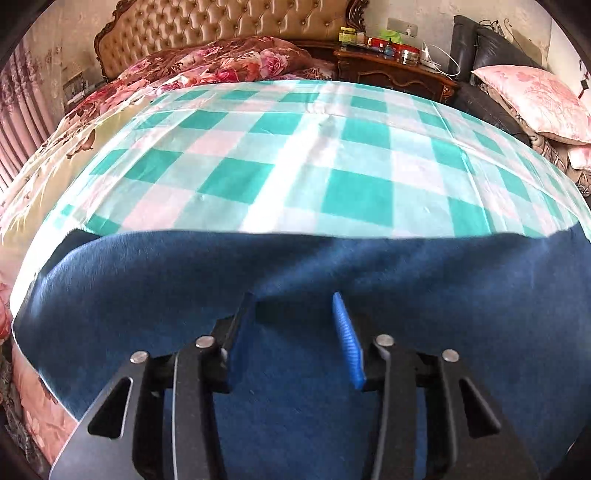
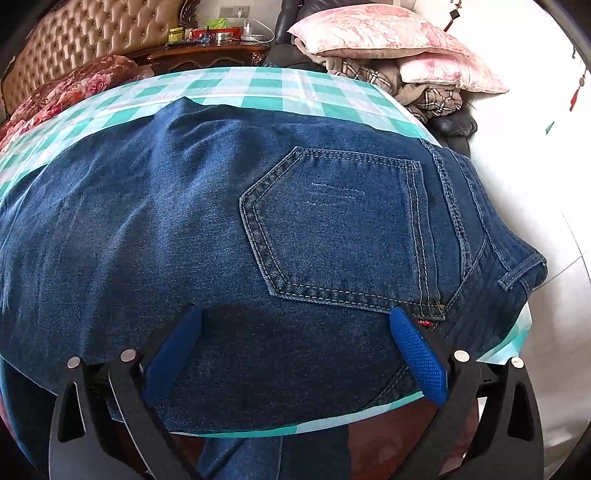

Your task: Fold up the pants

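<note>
Left wrist view: set low and close above the pants (image 1: 295, 280), facing forward across the checked cloth (image 1: 295, 155) toward the tufted headboard (image 1: 221, 29) and nightstand (image 1: 391, 70); right wrist view: likewise close over the pants (image 2: 184, 221), angled down at the back pocket (image 2: 343, 229), facing the same headboard (image 2: 85, 40); shared by both: denim, checked cloth (image 2: 258, 92), nightstand (image 2: 207, 51), pink pillow (image 1: 535, 99).

Bright daylight, blown-out white at right (fisheye-warped edges), left view blurred.

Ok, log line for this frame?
jeans flat on checked sheet | left gripper open above denim | right gripper open by back pocket
</note>
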Tool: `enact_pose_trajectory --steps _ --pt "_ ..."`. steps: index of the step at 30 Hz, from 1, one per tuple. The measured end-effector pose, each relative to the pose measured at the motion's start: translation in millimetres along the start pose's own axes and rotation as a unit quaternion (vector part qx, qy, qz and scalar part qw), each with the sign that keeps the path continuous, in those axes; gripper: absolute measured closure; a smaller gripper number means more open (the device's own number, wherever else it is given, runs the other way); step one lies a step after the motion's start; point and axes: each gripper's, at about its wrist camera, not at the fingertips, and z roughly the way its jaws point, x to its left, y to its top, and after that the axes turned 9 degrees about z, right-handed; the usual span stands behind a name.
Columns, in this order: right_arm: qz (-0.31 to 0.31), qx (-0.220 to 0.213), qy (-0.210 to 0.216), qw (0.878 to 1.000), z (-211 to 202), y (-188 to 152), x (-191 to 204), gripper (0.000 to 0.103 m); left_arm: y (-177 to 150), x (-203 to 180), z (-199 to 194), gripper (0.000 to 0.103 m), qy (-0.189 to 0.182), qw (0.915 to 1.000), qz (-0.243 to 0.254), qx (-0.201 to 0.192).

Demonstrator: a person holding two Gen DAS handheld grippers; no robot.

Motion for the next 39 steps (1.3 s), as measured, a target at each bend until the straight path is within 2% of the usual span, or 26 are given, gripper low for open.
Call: enact_pose_trajectory --steps 2,5,12,13,16,17,20,23,24,26,27,28,31,34,36,38,39 --pt "0.002 0.003 0.000 1.000 0 1 0 0.005 3 10 4 0.051 0.005 1.0000 -0.008 0.002" --pt "0.005 0.011 -0.002 1.000 1 3 0 0.005 1 19 7 0.045 -0.002 0.9999 -0.011 0.001" --pt "0.004 0.023 0.003 1.000 1 8 -3 0.005 -1 31 9 0.040 -0.009 0.9997 -0.022 0.001" --pt "0.002 0.014 0.001 1.000 -2 10 -6 0.005 -1 31 9 0.038 -0.009 0.9997 -0.022 0.001" --pt "0.011 -0.034 -0.038 0.999 -13 20 -25 0.005 -2 33 9 0.033 -0.008 0.9998 -0.019 0.001" --pt "0.023 -0.039 -0.047 0.998 -14 23 -34 0.005 -2 37 9 0.033 -0.004 0.9997 -0.023 0.001" --pt "0.060 -0.029 -0.060 0.996 -7 30 -68 0.005 -4 54 9 0.034 0.009 0.9989 -0.045 0.004" --pt "0.064 -0.023 -0.100 0.993 4 29 -96 0.005 -12 86 7 0.034 0.042 0.9957 -0.081 0.012" --pt "0.066 -0.020 -0.101 0.992 8 27 -104 0.005 -17 101 5 0.034 0.055 0.9937 -0.096 0.016" --pt "0.084 -0.013 -0.063 0.994 12 25 -117 0.005 -23 117 0 0.035 0.081 0.9912 -0.103 0.020" --pt "0.083 -0.013 -0.061 0.995 13 26 -118 0.005 -26 125 -5 0.035 0.113 0.9882 -0.100 0.026" --pt "0.072 -0.017 -0.069 0.995 13 26 -114 0.005 -27 128 -12 0.037 0.120 0.9875 -0.100 0.023" --pt "0.053 -0.030 -0.095 0.994 11 25 -102 0.005 -32 131 -33 0.037 0.111 0.9885 -0.102 0.004" --pt "0.057 -0.030 -0.092 0.994 11 25 -105 0.005 -47 123 -38 0.037 0.084 0.9923 -0.089 0.016" --pt "0.068 -0.026 -0.081 0.994 9 25 -109 0.005 -59 125 -27 0.037 0.109 0.9891 -0.087 0.047" --pt "0.079 -0.040 -0.054 0.995 -5 26 -109 0.005 -70 126 -32 0.039 0.119 0.9872 -0.096 0.045" --pt "0.074 -0.050 -0.038 0.995 -14 25 -106 0.005 -72 122 -38 0.040 0.137 0.9852 -0.092 0.047"
